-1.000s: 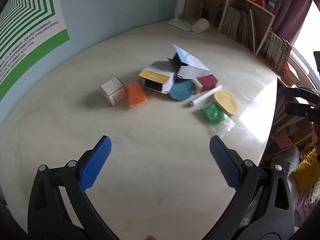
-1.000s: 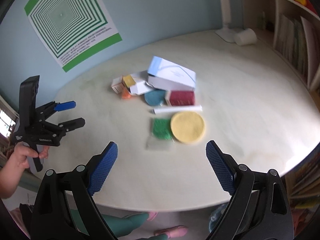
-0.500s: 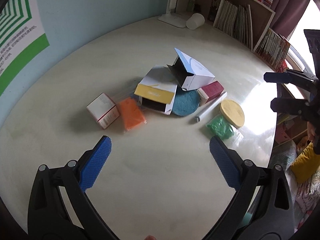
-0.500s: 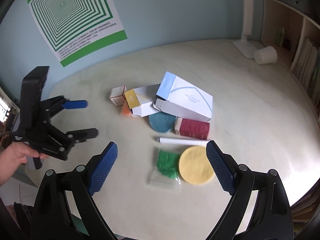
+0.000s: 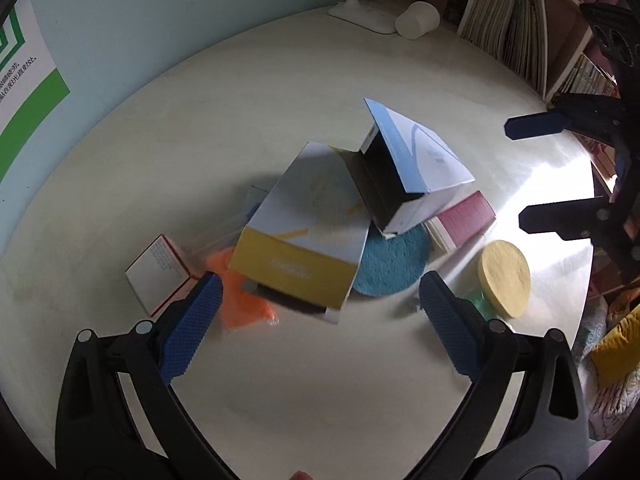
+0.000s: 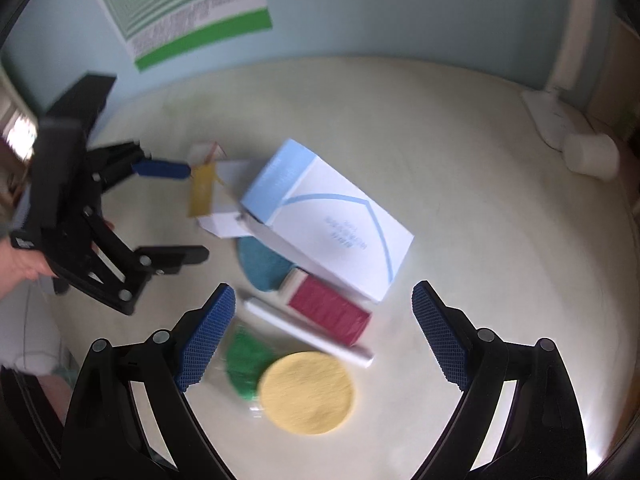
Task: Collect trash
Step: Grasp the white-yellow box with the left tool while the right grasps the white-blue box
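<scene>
Both tongs now nearer the cardboard boxes (image 5: 304, 240), left tongs (image 5: 316, 312) and right tongs (image 6: 324, 332) wide open, empty, round fuzzy yellow pad (image 6: 306, 392)

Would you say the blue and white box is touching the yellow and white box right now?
Touching. In the left wrist view, the blue and white box leans its open dark end against the top edge of the yellow and white box, with no gap between them.

Trash pile lying ahead of the fingers | yellow-and-white box (image 5: 304, 236) open, tilted, centred between left fingertips | blue-and-white box (image 5: 412, 168) propped behind it | orange packet (image 5: 240, 300) beside left pad | yellow disc (image 6: 306, 392), green packet (image 6: 244, 360) seen between right fingertips | white tube (image 6: 308, 332), red box (image 6: 328, 312) just beyond.
</scene>
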Motion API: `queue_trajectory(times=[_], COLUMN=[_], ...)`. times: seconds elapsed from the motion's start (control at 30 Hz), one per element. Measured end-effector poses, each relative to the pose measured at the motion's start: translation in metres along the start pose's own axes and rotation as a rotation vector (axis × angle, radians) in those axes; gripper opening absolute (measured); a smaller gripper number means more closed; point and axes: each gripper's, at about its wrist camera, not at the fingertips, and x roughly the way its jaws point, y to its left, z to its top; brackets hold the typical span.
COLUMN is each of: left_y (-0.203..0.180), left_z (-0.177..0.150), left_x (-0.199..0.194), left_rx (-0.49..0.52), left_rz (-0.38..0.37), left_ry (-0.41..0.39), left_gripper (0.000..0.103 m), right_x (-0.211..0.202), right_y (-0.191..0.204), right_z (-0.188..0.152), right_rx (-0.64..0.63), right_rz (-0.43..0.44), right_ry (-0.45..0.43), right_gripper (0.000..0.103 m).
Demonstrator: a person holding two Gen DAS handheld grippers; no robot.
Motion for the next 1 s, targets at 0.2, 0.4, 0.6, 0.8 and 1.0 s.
queue_trajectory(times=[0.2,0.4,0.6,0.8,1.0], left_y=[0.001,0.011,0.017,0.022,0.029], left_z=[0.013,0.025,0.032,0.033,0.036], left_x=[0.017,0.028,0.029,0.028,0.02], left_rx=[0.002,-0.016,-0.01,-0.005,-0.004], left_rz=[0.016,0.016,-0.008,-0.019,-0.008], left_ry=[0.032,0.04,0.037,0.049,0.035], left_gripper=[0.096,0.096,0.077,0.057,0.057], right_x=[0.027,0.051,0.066,0.076,0.062], right_y=[-0.01,-0.003,0.014,0.004,-0.01], right_z=[0.019,0.034,0.042,0.052,0.063], right_rx=[-0.101,-0.229,-0.378,-0.334,-0.242], right_rz=[0.043,0.088,0.093,0.119,0.142], right_ry=[0.03,0.04,0.033,0.046,-0.003], right_gripper=[0.089,0.089,0.089,0.066,0.059])
